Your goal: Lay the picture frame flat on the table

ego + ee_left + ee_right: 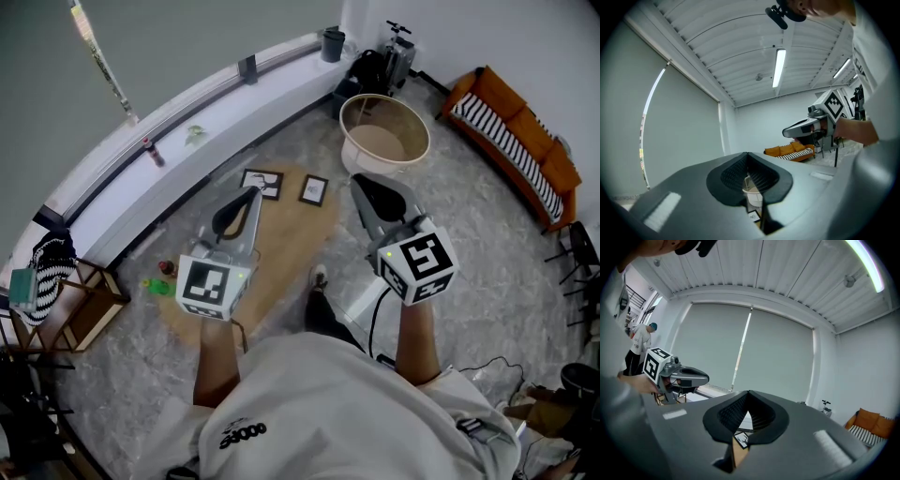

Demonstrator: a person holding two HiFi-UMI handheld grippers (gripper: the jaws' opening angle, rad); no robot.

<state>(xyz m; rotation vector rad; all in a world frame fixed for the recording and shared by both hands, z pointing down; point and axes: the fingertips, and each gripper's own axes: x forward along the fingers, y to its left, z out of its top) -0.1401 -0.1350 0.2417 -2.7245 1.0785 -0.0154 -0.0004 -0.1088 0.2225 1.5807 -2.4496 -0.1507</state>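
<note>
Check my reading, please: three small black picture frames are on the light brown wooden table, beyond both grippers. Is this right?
The head view shows only two small black picture frames, not three. They are on the light brown wooden table, beyond the left gripper and the right gripper.

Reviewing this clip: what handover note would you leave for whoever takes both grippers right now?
Left gripper: shut, empty, held above the low table.
Right gripper: shut, empty, held off the table's right edge.
Picture frame and second frame: at the table's far end, neither gripped. Whether they stand or lean is unclear from above.
Done: nothing yet.
Left: reach a frame and lay it flat.
</note>
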